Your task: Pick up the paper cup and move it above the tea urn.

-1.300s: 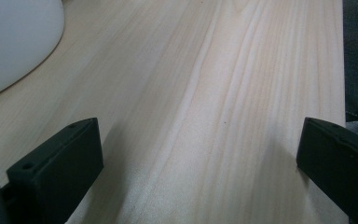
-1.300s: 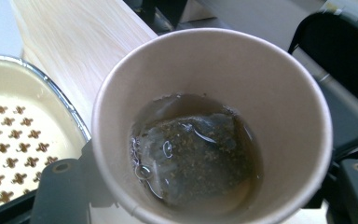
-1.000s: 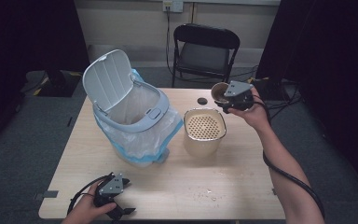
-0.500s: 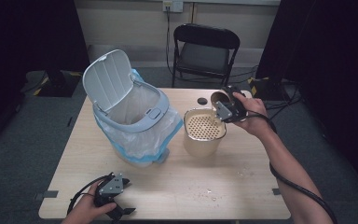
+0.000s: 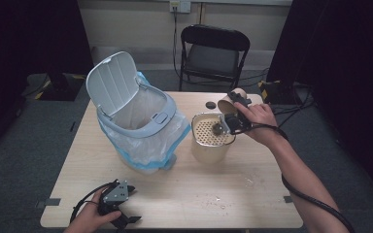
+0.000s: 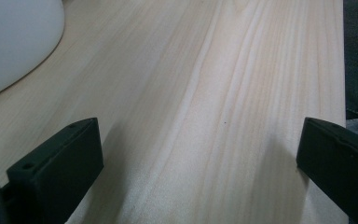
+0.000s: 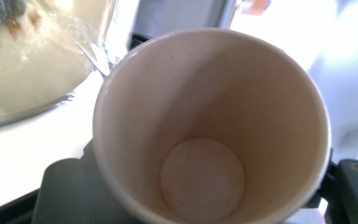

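From the high view, the right tongs [image 5: 228,114] hold a paper cup [image 5: 229,100] tipped on its side over the far right rim of a cream container [image 5: 209,150] whose top is a perforated strainer insert, so the work in hand looks like emptying the cup through that strainer. The container stands on the worktop [image 5: 252,194] just beside a grey flip-lid bin [image 5: 141,114] lined with a clear bag, lid raised; a small dark cap [image 5: 210,104] lies near the far edge, and a few crumbs [image 5: 218,200] are scattered toward the near side. The left tongs [image 5: 119,206] rest at the near left corner, well apart from all of this. In the left gripper view the jaws stand wide apart over bare wood with nothing between them, and a pale curved shape [image 6: 14,42] shows at the upper left. In the right gripper view the cup [image 7: 214,126] sits clamped between the jaws, mouth toward the camera, its inside showing a pale bottom and no visible contents; a glossy cream surface [image 7: 32,60] lies beyond it. The risk, as I judge it, is that a thin paper wall squeezed by hard jaws may buckle or slip as the cup tilts further, and since its mouth hangs near the container's edge, anything left inside could land on the worktop. The tilted cup could also knock the container.
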A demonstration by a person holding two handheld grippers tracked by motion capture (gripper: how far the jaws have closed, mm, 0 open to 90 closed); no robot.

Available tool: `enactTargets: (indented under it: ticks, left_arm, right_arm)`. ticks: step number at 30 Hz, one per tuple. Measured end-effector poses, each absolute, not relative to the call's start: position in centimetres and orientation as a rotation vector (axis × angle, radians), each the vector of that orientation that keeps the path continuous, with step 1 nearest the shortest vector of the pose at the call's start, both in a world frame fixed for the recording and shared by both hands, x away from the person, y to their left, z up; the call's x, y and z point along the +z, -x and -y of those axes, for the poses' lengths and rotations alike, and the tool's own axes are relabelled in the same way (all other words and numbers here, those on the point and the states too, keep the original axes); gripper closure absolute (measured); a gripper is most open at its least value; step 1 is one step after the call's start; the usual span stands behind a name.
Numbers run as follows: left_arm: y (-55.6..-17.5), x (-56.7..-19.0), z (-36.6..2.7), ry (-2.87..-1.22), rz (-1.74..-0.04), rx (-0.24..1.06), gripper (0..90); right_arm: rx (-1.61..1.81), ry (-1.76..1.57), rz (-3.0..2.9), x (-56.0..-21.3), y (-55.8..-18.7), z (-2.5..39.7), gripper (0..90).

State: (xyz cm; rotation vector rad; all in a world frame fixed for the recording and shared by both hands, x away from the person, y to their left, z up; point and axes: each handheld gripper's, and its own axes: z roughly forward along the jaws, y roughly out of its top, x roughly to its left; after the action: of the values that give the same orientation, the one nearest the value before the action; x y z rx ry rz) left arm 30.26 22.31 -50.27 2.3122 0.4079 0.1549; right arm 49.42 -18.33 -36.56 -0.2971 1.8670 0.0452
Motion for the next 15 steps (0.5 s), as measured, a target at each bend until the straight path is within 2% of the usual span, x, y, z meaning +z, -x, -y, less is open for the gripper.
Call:
enactTargets:
  ticks: [4, 10, 15]
  left_arm:
    - [-30.3, -50.2, -22.3, -2.316, -0.404, 0.156, 0.0]
    - [-30.3, -50.3, -22.3, -2.315, -0.404, 0.156, 0.0]
    - [-30.3, -50.3, -22.3, -2.312, -0.408, 0.155, 0.0]
  right_arm:
    - [0.367, -0.083, -2.050, -35.1, -50.6, 20.1, 28.9]
    - [0.683, -0.448, -2.171, -34.0, -52.0, 22.7, 28.6]
    - [0.838, -0.624, -2.214, -34.3, -52.5, 24.2, 28.3]
